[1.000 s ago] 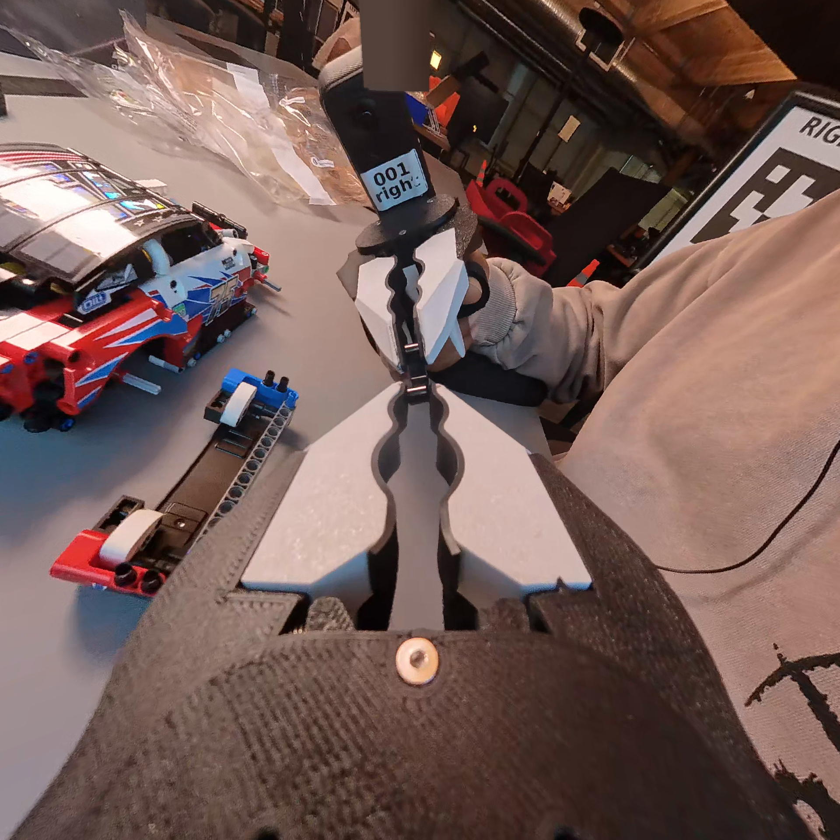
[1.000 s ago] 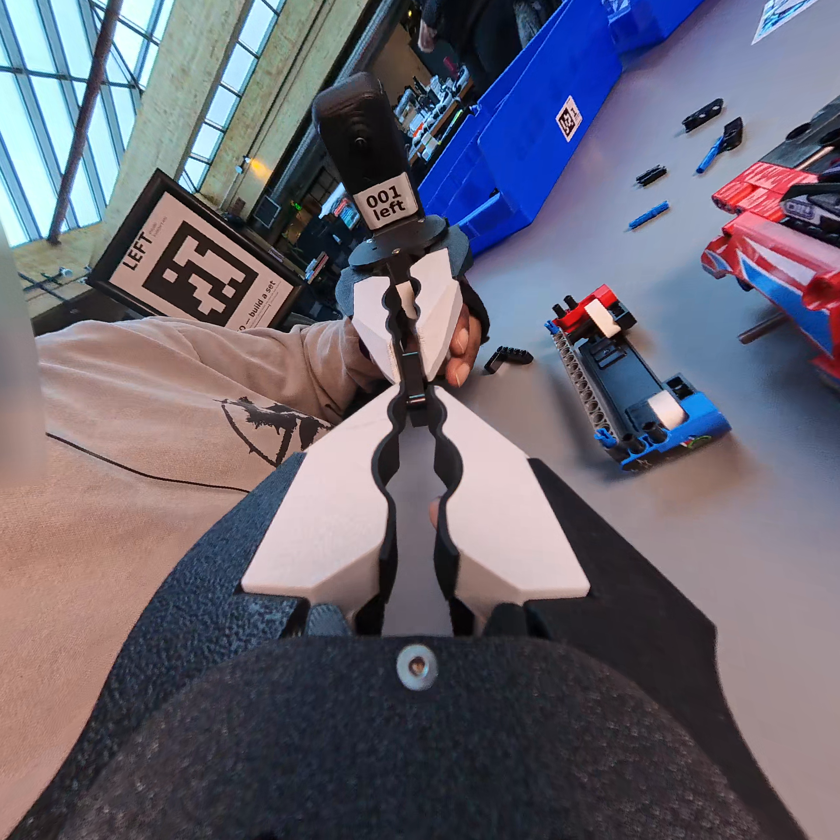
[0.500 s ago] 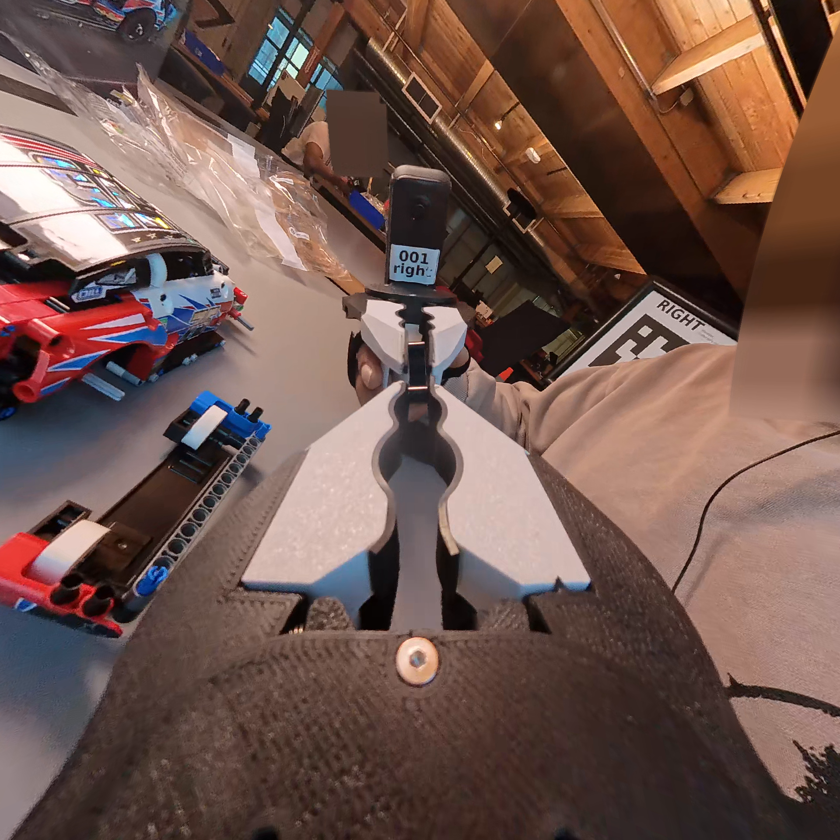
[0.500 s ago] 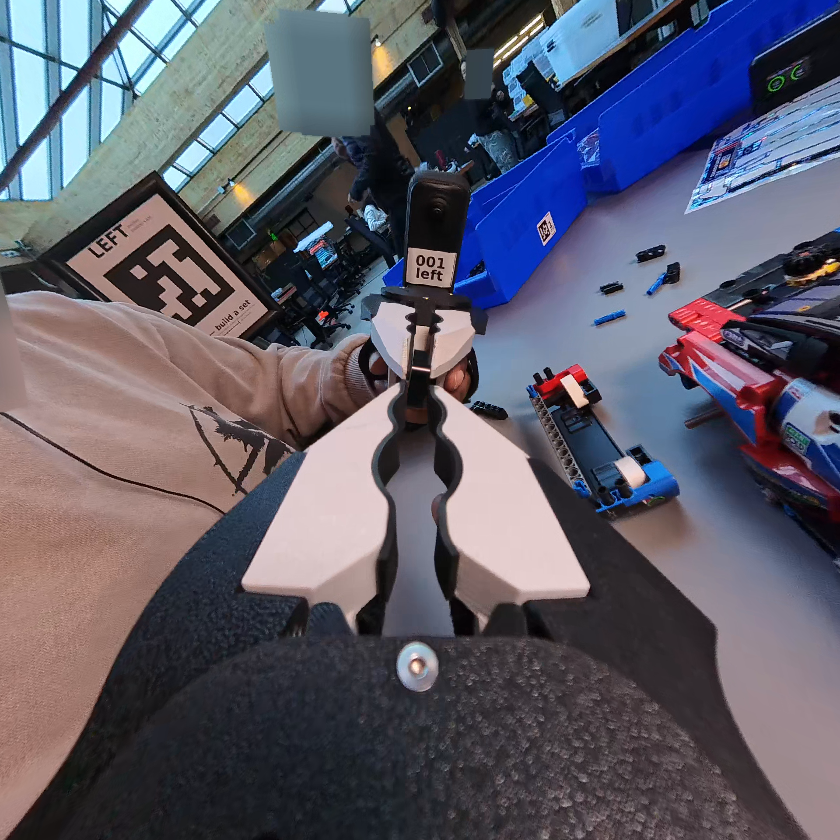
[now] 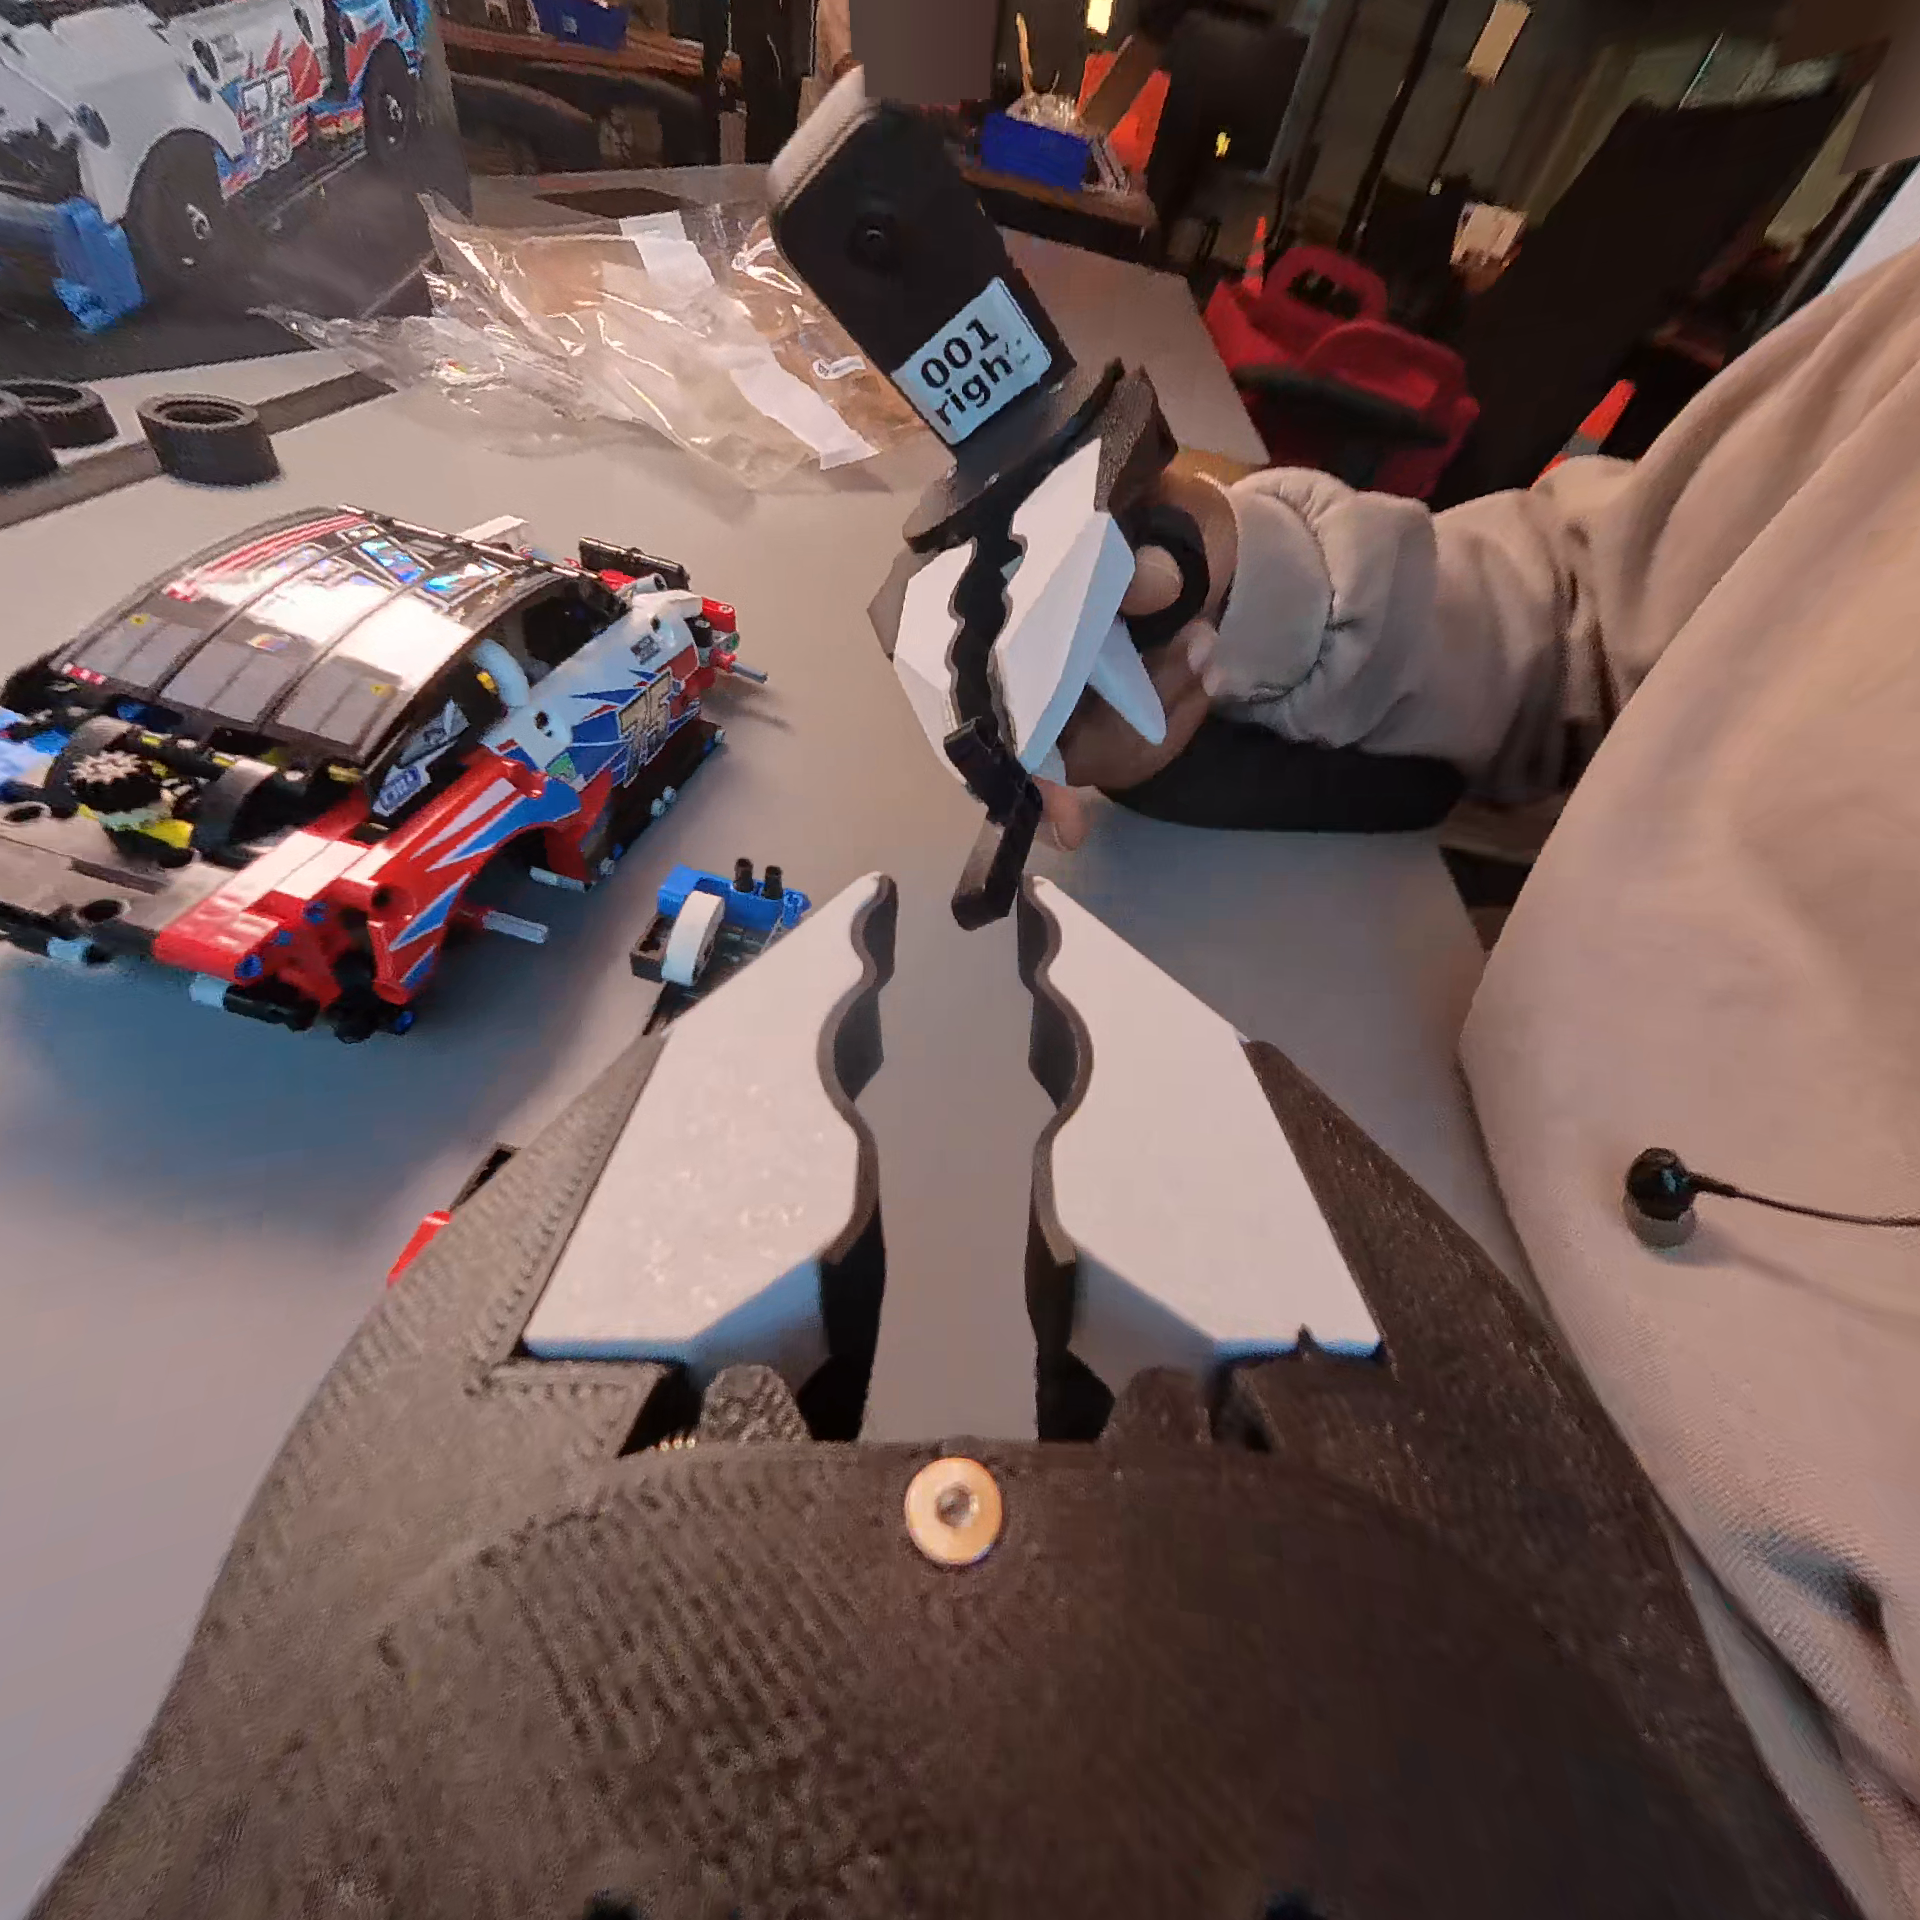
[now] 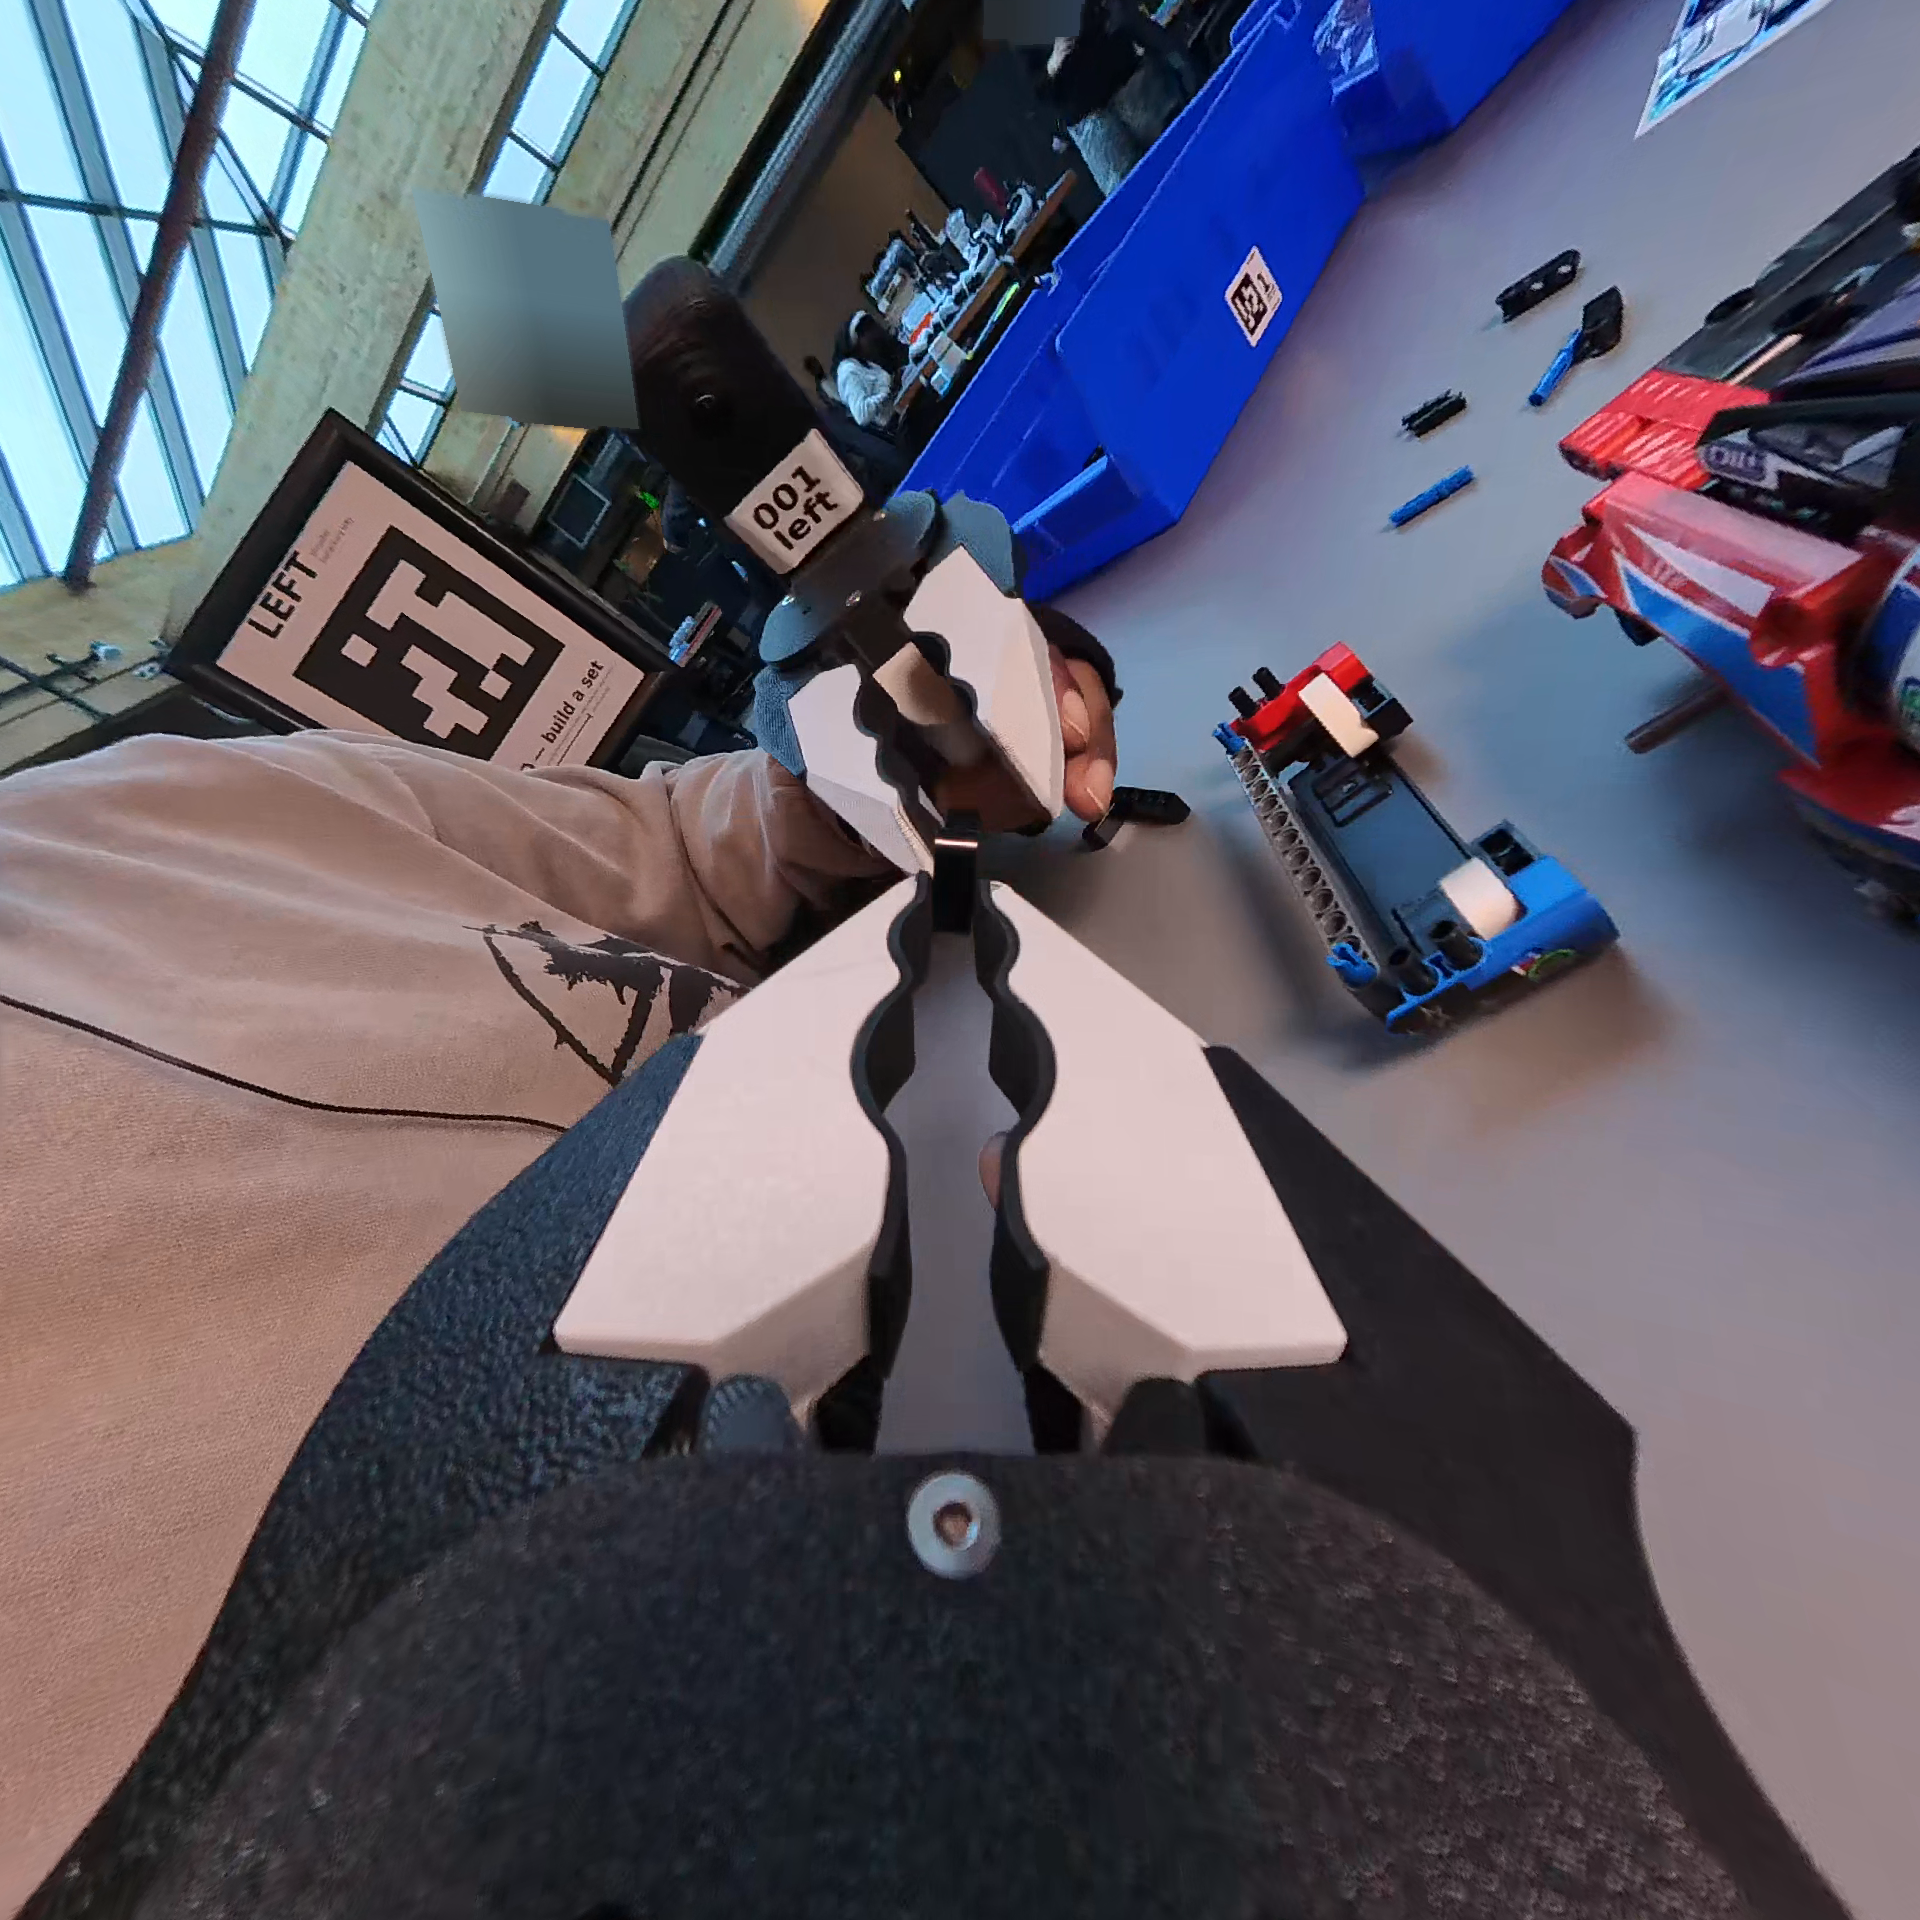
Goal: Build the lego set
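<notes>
My right gripper point(image 6: 954, 894) is shut on a small black angled lego piece point(image 6: 954, 883), held above the grey table. In the left wrist view the piece point(image 5: 1003, 831) hangs from the right gripper point(image 5: 997, 748), its lower end between my left gripper's fingertips. My left gripper point(image 5: 956, 899) is open and does not grip the piece; it also shows in the right wrist view point(image 6: 971, 821). A red, white and blue lego car point(image 5: 364, 707) stands to the left. A black chassis part with blue and red ends point(image 6: 1392, 862) lies beside it.
Clear plastic bags point(image 5: 644, 312) and black tyres point(image 5: 208, 436) lie at the table's far side. Another small black piece point(image 6: 1138, 805) lies near the left hand. Loose black and blue pins point(image 6: 1429, 497) and blue bins point(image 6: 1143, 343) are farther off. The person's beige sleeves flank both grippers. The tips of both grippers are at nearly the same place.
Both grippers were shut on the black piece, tip to tip. Now my left gripper has opened and let go; the right one still holds it. Both have tilted back down toward the table.
</notes>
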Demonstrator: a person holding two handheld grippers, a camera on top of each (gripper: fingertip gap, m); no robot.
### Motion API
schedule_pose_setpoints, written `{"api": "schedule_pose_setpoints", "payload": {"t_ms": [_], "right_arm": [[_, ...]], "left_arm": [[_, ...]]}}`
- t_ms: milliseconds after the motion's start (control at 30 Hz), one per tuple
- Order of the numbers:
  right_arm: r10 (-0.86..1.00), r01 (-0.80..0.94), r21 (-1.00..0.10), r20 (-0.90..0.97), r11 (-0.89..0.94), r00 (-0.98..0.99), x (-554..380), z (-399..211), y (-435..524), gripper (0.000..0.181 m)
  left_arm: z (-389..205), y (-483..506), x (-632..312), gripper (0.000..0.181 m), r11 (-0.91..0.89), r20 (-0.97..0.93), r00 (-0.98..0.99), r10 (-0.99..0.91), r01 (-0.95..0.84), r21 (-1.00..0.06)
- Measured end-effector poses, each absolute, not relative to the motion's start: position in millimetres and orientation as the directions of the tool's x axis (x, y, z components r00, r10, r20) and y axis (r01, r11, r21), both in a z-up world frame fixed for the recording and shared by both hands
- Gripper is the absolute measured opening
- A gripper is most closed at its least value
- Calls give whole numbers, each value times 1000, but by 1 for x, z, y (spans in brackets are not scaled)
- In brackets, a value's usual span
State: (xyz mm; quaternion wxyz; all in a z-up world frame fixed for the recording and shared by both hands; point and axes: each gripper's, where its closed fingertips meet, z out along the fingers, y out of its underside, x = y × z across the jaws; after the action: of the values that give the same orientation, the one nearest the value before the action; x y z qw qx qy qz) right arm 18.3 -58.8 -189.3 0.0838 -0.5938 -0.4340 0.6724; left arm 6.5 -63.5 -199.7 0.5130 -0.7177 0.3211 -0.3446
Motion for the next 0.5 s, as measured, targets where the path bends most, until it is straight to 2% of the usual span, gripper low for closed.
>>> {"api": "schedule_pose_setpoints", "payload": {"t_ms": [67,133,233,367,500], "right_arm": [[625,424,-672,-734,-607,-267,18,-194,-61,4],[615,438,-656,-747,-615,-254,19,-197,-61,4],[607,442,-644,-756,-625,-244,19,-198,-60,4],[605,404,-646,-759,-648,-242,16,-192,-56,5],[678,346,-719,-690,-603,-253,14,-186,-54,6]], "left_arm": [[-204,-66,7,20,-219,85,562,-823,-175,-960],[-207,-69,10,9,-186,33,546,-837,-227,-956],[-211,-70,11,9,-163,-14,538,-843,-279,-947],[-207,-68,10,8,-178,16,548,-837,-244,-953],[-200,-67,8,8,-235,129,533,-837,-137,-962]]}}
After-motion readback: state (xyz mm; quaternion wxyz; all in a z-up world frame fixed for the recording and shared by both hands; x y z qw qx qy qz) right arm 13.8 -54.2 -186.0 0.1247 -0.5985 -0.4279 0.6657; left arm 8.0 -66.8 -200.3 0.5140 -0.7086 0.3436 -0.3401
